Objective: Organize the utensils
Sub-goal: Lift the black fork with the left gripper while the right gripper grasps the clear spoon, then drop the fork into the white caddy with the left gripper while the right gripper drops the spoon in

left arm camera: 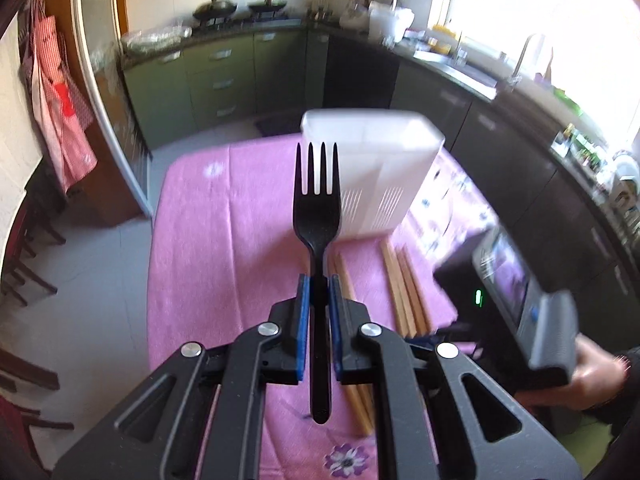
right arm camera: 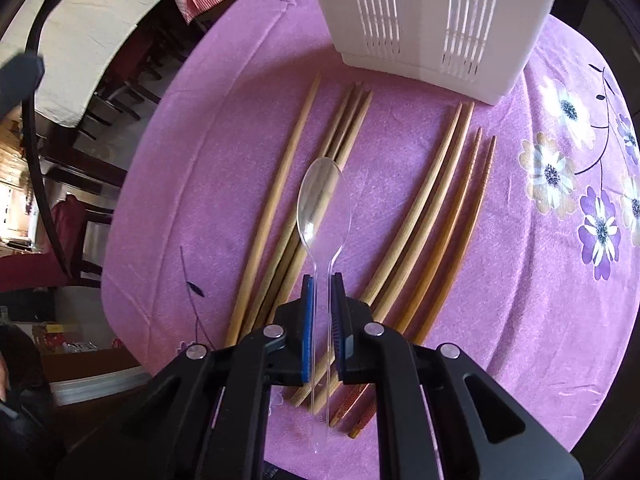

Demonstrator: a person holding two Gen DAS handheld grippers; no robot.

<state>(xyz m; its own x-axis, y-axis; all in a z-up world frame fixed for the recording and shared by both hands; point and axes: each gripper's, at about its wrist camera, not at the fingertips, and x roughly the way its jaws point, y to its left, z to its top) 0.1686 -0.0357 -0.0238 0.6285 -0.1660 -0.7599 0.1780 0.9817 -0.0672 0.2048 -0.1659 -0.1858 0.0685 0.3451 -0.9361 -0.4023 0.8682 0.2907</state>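
My left gripper is shut on a black plastic fork, tines pointing forward, held above the pink tablecloth in front of a white slotted utensil holder. My right gripper is shut on a clear plastic spoon, bowl forward, just above several wooden chopsticks lying on the cloth. The white holder stands beyond the chopsticks in the right wrist view. The right gripper's body and the hand holding it show at the right of the left wrist view.
Chopsticks lie in two groups on the cloth below the left gripper. The table edge drops to the floor on the left, with dark chairs beside it. Kitchen cabinets and counters run behind.
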